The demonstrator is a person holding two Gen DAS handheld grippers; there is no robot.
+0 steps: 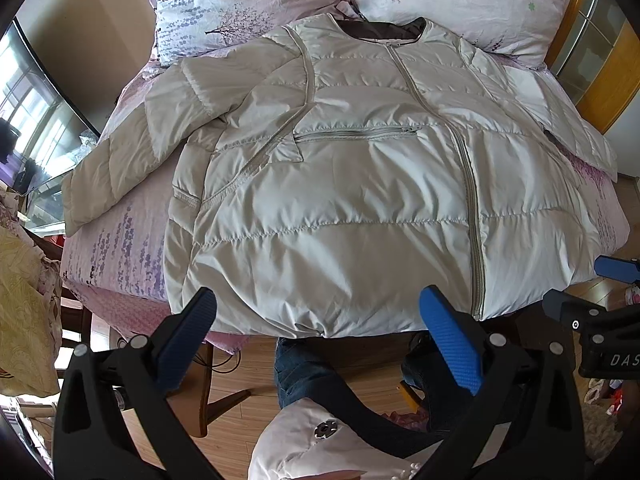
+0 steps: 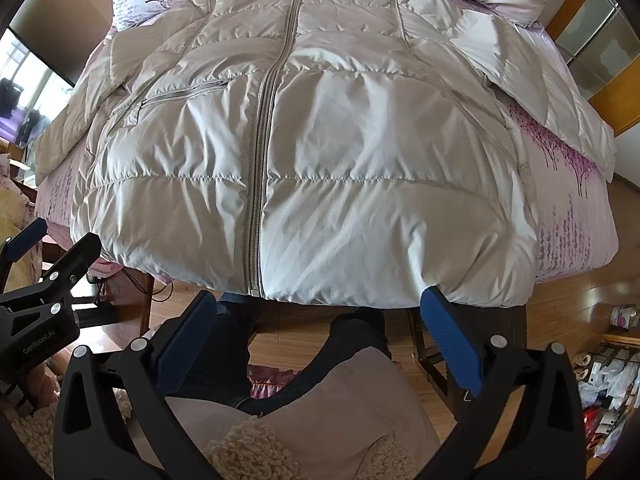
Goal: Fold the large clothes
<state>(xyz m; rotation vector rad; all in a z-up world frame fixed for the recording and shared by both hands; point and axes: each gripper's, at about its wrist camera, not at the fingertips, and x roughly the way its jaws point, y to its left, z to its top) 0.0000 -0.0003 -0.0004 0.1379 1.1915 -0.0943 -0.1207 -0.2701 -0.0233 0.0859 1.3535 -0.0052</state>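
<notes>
Lying flat on bed, jacket: collar far, hem near; both jaws released, empty.

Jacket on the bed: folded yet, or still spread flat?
Spread flat, unfolded. The jacket lies face up, zipped, both sleeves out to the sides. The left gripper and right gripper hang open at its hem.

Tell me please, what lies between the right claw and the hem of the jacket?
Nothing lies between them. In the right wrist view the open right claw sits just below the jacket hem, with only floor and the person's legs behind.
</notes>
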